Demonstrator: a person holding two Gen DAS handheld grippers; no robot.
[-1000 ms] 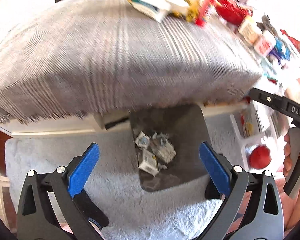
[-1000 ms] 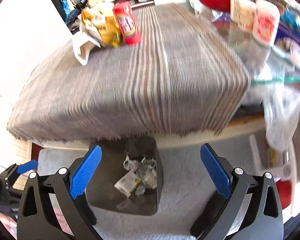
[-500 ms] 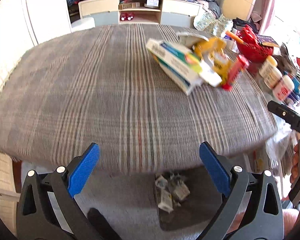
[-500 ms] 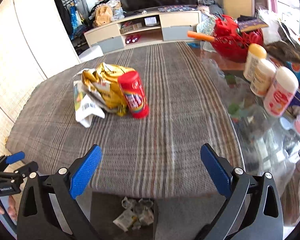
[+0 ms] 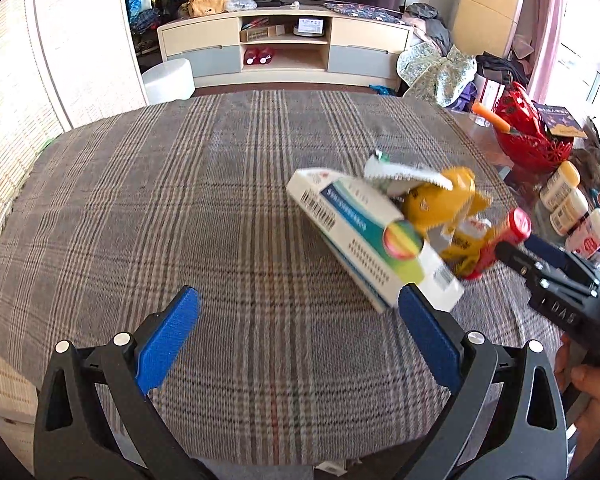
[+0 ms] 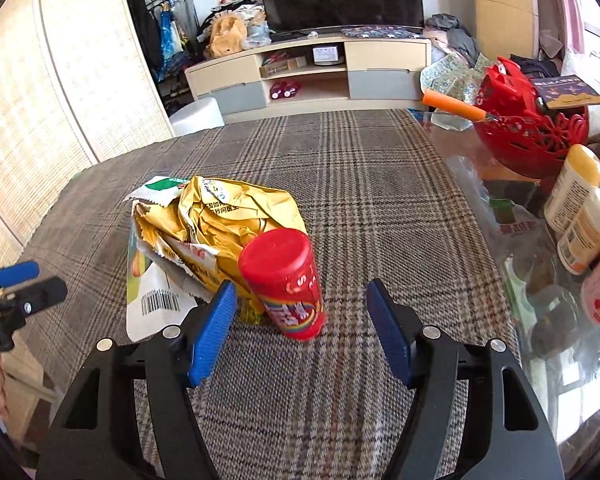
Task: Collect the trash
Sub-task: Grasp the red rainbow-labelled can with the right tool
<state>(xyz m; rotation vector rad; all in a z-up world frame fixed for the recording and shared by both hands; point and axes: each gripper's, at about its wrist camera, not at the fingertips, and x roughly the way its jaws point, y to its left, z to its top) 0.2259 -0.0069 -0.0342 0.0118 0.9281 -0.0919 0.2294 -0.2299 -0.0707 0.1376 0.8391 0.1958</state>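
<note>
A pile of trash lies on the plaid tablecloth [image 5: 180,208]: a white and green carton box [image 5: 364,240], a crumpled yellow wrapper [image 6: 228,220] and an upright red candy tube [image 6: 286,284]. My right gripper [image 6: 302,330] is open, its blue pads on either side of the red tube, just short of it. My left gripper [image 5: 296,340] is open and empty, its right pad close to the near corner of the box. The right gripper also shows in the left wrist view [image 5: 540,264], beside the red tube [image 5: 500,240].
A red basket [image 6: 532,136] and several white bottles [image 6: 580,208] stand on the glass part of the table at the right. A TV cabinet [image 5: 284,48] stands beyond the table. The left gripper shows at the left edge of the right wrist view [image 6: 12,284].
Both grippers have risen from the trash bin on the floor to above the table. The right gripper's fingers have narrowed around the red tube. The bin has dropped out of view.
</note>
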